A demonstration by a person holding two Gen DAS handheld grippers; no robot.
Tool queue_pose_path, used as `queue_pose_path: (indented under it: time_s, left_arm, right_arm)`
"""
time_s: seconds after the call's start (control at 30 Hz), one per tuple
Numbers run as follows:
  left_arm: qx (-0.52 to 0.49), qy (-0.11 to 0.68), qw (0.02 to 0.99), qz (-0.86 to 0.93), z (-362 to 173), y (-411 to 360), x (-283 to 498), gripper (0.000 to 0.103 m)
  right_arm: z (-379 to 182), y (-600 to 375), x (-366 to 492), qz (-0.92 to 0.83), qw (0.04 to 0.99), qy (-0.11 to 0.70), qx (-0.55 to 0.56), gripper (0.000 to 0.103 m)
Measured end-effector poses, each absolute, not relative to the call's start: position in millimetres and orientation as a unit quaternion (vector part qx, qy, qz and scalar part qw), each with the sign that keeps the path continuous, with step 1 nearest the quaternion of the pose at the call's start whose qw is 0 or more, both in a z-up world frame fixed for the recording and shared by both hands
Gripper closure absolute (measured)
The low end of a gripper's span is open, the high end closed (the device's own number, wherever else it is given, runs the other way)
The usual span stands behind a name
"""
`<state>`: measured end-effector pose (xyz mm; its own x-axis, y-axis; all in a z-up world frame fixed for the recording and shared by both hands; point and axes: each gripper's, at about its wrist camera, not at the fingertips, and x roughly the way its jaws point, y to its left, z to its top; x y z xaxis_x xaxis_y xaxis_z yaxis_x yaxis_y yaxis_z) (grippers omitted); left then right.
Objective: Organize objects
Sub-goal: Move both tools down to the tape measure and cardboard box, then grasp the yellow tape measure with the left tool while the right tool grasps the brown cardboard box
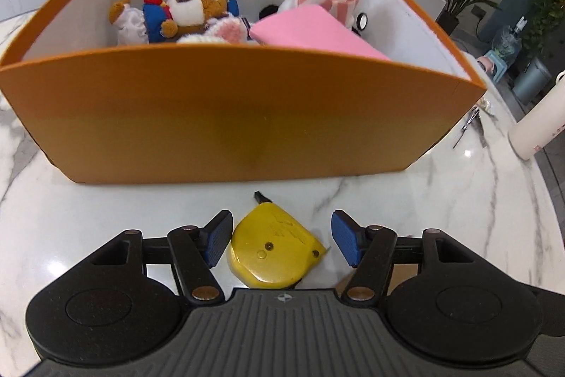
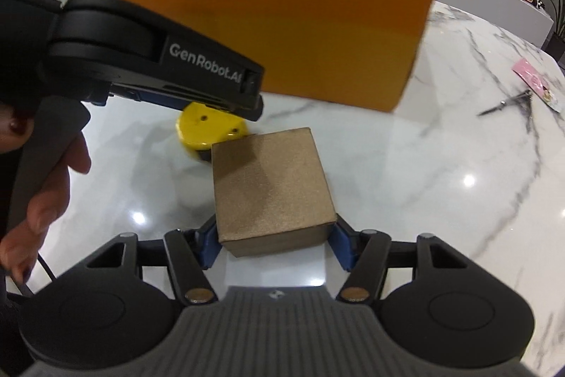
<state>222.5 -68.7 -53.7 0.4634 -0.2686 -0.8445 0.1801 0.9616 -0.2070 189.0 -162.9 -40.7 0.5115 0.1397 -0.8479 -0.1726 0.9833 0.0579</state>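
Brown cardboard, a small box [image 2: 272, 189] sits on the marble table [image 2: 441, 200], clamped at its near end between the right gripper [image 2: 273, 241] pads. Just behind it lies a yellow tape measure [image 1: 273, 244], straddled by the left gripper [image 1: 282, 239], jaws apart, one pad seemingly touching it. Beyond stands the orange bin [image 1: 226, 115] of plush toys [image 1: 190, 11].
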Motion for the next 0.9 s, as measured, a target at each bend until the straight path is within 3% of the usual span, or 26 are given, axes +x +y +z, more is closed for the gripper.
queue_pose_path:
  time_s: [0.3,0.53,0.9]
  left_arm:
    - [0.046,0.512,0.85,-0.118,-59.4,-79.7,216.7,0.026]
    - [0.064,0.527,0.838,-0.128,-58.4,-53.2,214.7,0.026]
    - [0.088,0.5,0.847,-0.157,-63.0,-56.0,215.2,0.024]
  right_arm:
    - [-39.8,-166.3,184.7,0.083,0.871,0.484,-0.021,0.032]
    - [-35.5,-163.5,192.1,0.079,0.881,0.465,-0.031,0.016]
    - [-44.5,-163.0,200.9,0.063,0.877,0.475,-0.035,0.012]
